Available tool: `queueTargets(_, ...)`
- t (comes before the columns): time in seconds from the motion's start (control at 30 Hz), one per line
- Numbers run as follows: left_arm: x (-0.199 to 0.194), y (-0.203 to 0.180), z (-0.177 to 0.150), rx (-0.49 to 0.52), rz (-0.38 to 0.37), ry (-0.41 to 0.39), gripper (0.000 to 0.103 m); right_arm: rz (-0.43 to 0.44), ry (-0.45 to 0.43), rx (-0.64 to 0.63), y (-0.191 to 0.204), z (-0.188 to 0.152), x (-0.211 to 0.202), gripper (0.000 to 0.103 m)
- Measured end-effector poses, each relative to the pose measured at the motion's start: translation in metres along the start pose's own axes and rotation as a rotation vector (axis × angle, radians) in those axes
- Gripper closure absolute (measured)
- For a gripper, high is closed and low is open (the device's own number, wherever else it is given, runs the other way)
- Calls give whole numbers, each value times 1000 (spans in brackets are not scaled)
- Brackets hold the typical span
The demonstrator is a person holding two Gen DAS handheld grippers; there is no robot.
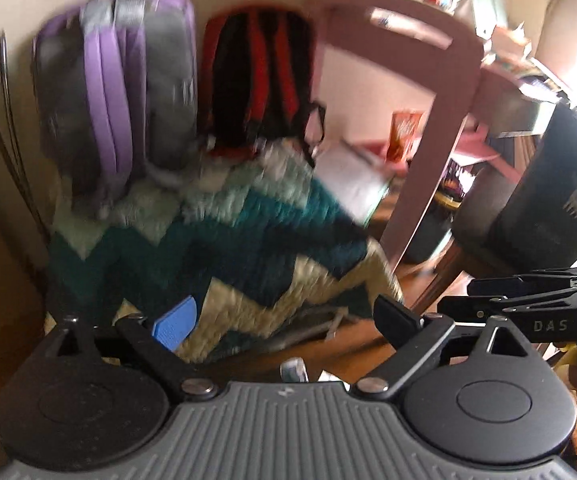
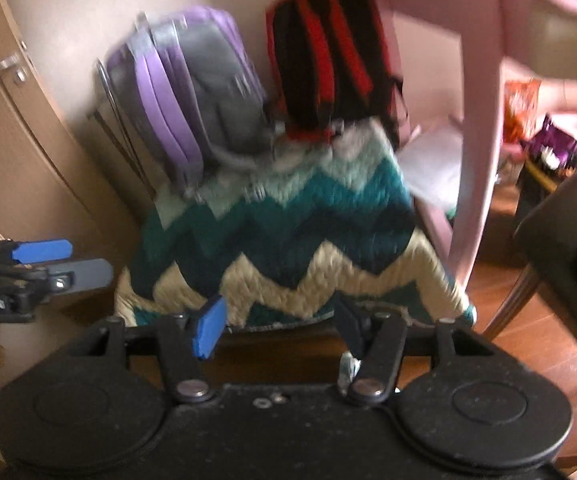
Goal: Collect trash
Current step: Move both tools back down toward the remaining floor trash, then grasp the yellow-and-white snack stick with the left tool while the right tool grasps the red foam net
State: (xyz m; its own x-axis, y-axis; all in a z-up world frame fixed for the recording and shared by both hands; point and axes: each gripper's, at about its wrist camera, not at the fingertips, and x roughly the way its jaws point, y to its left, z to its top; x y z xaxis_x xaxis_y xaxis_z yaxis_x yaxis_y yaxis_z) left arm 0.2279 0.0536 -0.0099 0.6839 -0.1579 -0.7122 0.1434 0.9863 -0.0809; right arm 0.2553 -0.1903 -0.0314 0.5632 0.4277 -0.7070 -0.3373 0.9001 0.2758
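Observation:
Both views are motion-blurred. My left gripper (image 1: 284, 316) is open and empty, its blue pad and black finger spread wide over a zigzag teal and cream rug (image 1: 216, 240). My right gripper (image 2: 280, 316) is also open and empty over the same rug (image 2: 288, 240). A small pale scrap (image 1: 294, 370) lies on the wooden floor just below the left gripper; it also shows in the right wrist view (image 2: 348, 364). The right gripper shows at the right edge of the left wrist view (image 1: 528, 296), and the left gripper at the left edge of the right wrist view (image 2: 48, 264).
A purple and grey backpack (image 1: 116, 92) and a red and black backpack (image 1: 260, 80) lean against the wall behind the rug. A pink chair (image 1: 428, 120) stands to the right, with a dark bin (image 1: 548, 200) beyond it. A cupboard (image 2: 16, 120) is on the left.

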Motion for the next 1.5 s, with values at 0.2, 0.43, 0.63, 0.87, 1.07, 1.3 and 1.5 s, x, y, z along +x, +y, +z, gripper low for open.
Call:
queueTargets(0.2,76,42,-37,21,-48,62,1,-49,146,92,-15,-34,96,44)
queueTargets(0.43,192,60,-89,153,-62,228,1,-196,352,333,-67,-96,219,44)
queueTargets(0.63,282,51,-146,363,-135,380,1,-307,515,517,-116,-152,300,44)
queueTargets(0.87,372,44,-223,514,-220,552,1,-423,682,589,-146,-205,379,44)
queueTargets(1.07,418,47,-292,559,-279,725,1,-494,792,561,-162,-241,422,44)
queueTargets(1.3,449,57,-345,522,-273,808,11,-536,828,565,-176,-266,441,45)
queueTargets(1.5,462,59,-364,515,-267,835,46,-549,870,512,-174,-282,448,47)
